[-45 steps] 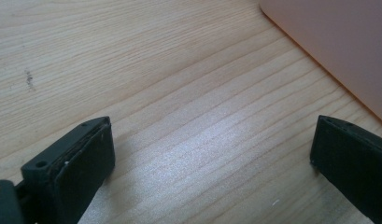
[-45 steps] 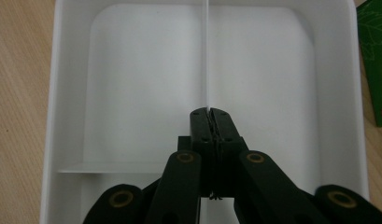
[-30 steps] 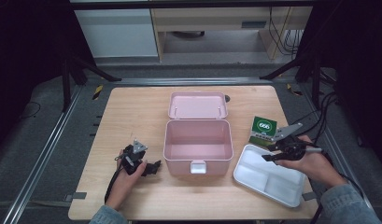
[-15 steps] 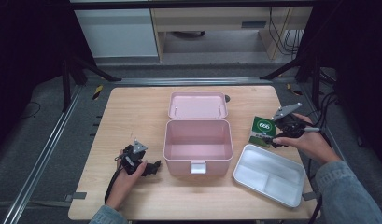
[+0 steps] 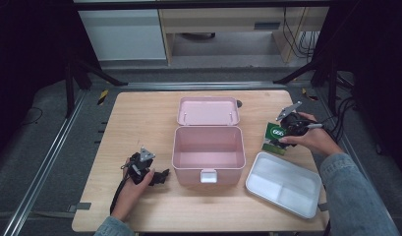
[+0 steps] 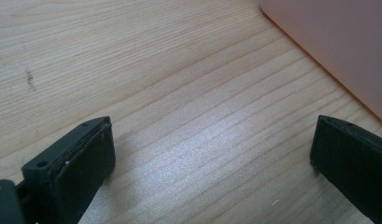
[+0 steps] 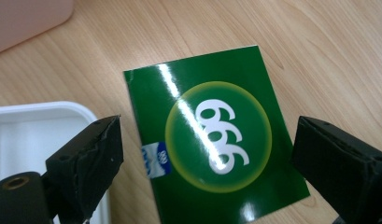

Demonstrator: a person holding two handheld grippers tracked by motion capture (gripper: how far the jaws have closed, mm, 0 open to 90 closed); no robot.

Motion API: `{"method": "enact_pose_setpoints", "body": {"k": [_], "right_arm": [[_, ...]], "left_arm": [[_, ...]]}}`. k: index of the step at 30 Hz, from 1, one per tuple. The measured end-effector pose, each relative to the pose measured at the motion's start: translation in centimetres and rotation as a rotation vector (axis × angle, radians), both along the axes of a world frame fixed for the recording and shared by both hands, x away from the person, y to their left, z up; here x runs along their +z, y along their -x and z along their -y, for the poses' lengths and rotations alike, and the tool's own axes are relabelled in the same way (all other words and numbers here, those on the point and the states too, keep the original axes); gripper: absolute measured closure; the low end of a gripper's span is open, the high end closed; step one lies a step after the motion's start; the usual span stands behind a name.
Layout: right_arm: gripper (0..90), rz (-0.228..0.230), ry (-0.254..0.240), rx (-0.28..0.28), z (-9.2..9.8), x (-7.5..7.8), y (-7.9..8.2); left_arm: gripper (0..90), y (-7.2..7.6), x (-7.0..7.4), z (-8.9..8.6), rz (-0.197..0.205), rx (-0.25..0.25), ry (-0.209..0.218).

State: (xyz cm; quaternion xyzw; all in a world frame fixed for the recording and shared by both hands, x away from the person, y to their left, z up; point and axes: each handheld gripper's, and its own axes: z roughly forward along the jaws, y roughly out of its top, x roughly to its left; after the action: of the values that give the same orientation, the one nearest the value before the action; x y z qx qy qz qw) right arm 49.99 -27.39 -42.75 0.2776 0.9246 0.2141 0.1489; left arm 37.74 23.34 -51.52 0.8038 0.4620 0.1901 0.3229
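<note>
A glossy green packet [image 7: 212, 140] printed with a white "666" lies flat on the wooden table [image 5: 139, 118], right of the pink box [image 5: 208, 152]. My right gripper [image 5: 281, 136] hovers over the green packet [image 5: 274, 138]. The right gripper [image 7: 209, 140] has just been opening, and its jaws now stand wide on either side of the packet without pressing it. My left gripper [image 5: 161, 177] rests low on the table left of the box. The left gripper [image 6: 212, 149] is open, with bare wood between its fingers and the box wall [image 6: 347, 42] just beyond.
The pink box has its lid [image 5: 208, 110] folded back flat behind it, and its inside looks bare. A white two-compartment tray [image 5: 284, 183] lies at the front right, its corner [image 7: 34, 135] close to the right gripper's left jaw. The table's right edge is near the right hand.
The right hand moved away from the white tray, toward the far side and a little left, and now sits over the green packet with its jaws wider. The left hand stayed still.
</note>
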Motion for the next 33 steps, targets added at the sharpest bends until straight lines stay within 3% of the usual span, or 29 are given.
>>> {"method": "enact_pose_setpoints", "body": {"k": [3,9,13,22,33], "right_arm": [[7.7,0.009,0.013,0.0,-0.2,-0.5,-0.5],[6.8,-0.023,0.052,-0.052,-0.8,-1.4,-1.2],[7.3,-0.042,0.044,-0.105,-1.0,-1.6,-1.4],[10.7,-0.091,0.017,-0.128,-0.7,-2.1,-2.1],[16.8,-0.1,-0.013,-0.115,-0.4,-2.0,-1.9]], "left_arm": [[0.0,0.0,0.0,0.0,0.0,0.0,0.0],[0.0,0.0,0.0,0.0,0.0,-0.001,0.0],[0.0,0.0,0.0,0.0,0.0,-0.001,0.0],[0.0,0.0,0.0,0.0,0.001,-0.003,0.0],[0.0,0.0,0.0,0.0,0.001,-0.004,0.0]]}}
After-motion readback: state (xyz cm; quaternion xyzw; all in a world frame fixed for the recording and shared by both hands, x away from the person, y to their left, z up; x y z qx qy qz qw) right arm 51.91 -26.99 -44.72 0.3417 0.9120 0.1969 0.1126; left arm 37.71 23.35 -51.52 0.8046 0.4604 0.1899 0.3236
